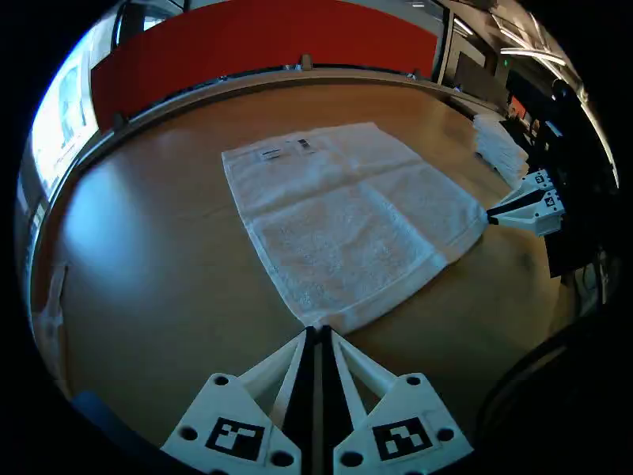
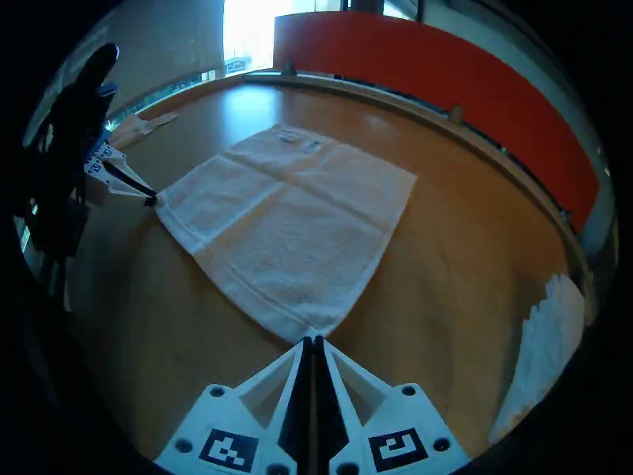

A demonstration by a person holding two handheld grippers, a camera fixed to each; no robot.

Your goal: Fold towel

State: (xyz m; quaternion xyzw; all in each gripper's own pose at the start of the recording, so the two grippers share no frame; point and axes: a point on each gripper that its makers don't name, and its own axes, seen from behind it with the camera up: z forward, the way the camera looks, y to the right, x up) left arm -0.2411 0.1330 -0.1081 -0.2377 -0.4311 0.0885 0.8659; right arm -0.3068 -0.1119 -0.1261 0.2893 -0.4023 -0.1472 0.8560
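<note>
Towel [image 1: 348, 214] lies spread flat on the table [image 1: 158, 261] with no fold made yet, and the left gripper [image 1: 318, 329] and right gripper [image 2: 310, 340] each seem pinched on one corner, so all folding is left.

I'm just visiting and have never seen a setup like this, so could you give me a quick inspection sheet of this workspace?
Surface: wooden table, glossy.
Job's things: white towel spread flat, unfolded, tag at its far edge.
Clutter: stack of folded white cloths at the table's edge, on the right tongs' side.
Grippers: left tongs shut, tips at the towel's near corner; right tongs shut, tips at another corner; whether either pinches cloth is unclear.
Cables: nothing seen.
Surroundings: red panel behind the table; bright window.
</note>
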